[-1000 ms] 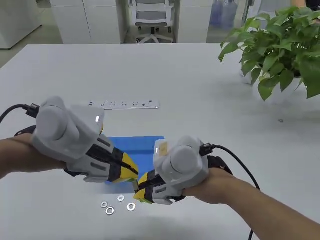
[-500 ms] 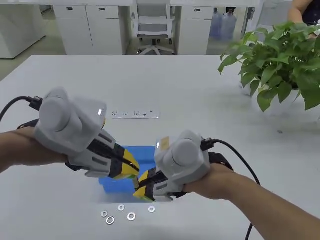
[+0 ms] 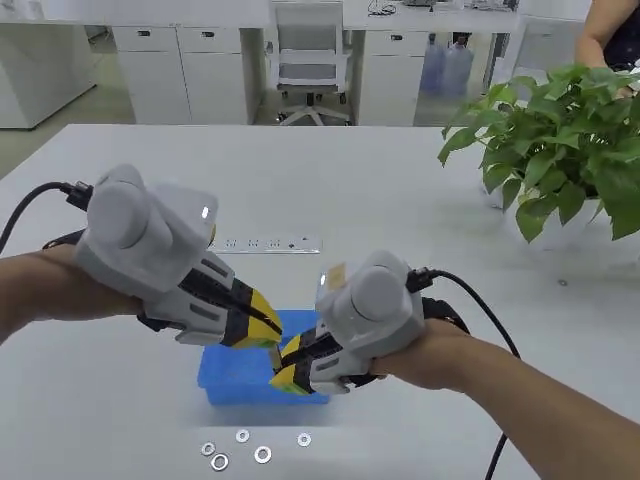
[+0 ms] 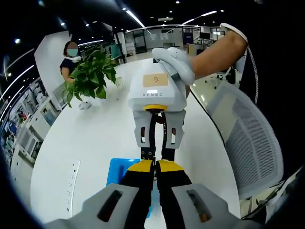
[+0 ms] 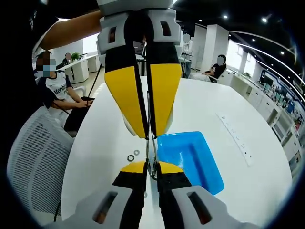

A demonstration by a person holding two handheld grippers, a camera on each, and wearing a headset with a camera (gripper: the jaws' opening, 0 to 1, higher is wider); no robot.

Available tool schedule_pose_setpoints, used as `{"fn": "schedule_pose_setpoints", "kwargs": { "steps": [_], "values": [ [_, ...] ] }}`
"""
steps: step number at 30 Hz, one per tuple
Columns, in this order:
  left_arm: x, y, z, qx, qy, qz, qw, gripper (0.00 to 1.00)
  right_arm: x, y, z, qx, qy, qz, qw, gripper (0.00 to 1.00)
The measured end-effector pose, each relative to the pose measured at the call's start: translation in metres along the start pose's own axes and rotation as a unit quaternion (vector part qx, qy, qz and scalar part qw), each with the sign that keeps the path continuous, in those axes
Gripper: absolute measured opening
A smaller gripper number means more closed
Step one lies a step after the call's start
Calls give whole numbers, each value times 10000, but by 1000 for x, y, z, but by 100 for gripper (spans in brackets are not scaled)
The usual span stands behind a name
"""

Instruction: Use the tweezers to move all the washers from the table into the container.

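Note:
Thin metal tweezers (image 5: 151, 155) run between my two grippers, which face each other tip to tip. My left gripper (image 3: 272, 330) comes in from the left and my right gripper (image 3: 282, 368) from the right, both above the blue container (image 3: 235, 375). In the right gripper view, my right gripper (image 5: 151, 167) is shut on one end of the tweezers. The left gripper (image 5: 148, 136) is shut on the other end. Several washers (image 3: 262, 455) lie on the white table in front of the container, apart from both grippers. Two washers (image 5: 130, 157) lie beside the container (image 5: 190, 160).
A white power strip (image 3: 270, 243) lies behind the container. A potted plant (image 3: 560, 150) stands at the table's far right. An office chair (image 3: 310, 60) stands beyond the far edge. The table edge (image 3: 100, 470) is close to the washers.
Both grippers have moved together away from the washers and now hang over the container. A washer that the right gripper hid has come into sight. The head camera has tilted up.

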State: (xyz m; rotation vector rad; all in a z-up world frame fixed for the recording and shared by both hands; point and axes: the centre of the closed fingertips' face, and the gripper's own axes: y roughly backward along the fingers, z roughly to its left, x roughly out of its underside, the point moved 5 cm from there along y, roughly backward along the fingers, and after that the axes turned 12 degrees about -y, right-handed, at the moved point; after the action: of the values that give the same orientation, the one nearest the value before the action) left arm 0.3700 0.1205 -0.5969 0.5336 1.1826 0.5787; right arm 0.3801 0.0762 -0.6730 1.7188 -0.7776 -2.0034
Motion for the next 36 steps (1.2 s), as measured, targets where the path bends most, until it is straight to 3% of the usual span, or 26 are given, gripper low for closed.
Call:
{"fn": "schedule_pose_setpoints", "kwargs": {
  "steps": [19, 36],
  "values": [
    [13, -6, 32, -2, 34, 58, 10000, 6, -5, -8, -35, 37, -52, -78, 9999, 9],
    [33, -29, 53, 120, 50, 54, 9999, 6, 11, -20, -63, 99, -146, -72, 9998, 9]
  ]
}}
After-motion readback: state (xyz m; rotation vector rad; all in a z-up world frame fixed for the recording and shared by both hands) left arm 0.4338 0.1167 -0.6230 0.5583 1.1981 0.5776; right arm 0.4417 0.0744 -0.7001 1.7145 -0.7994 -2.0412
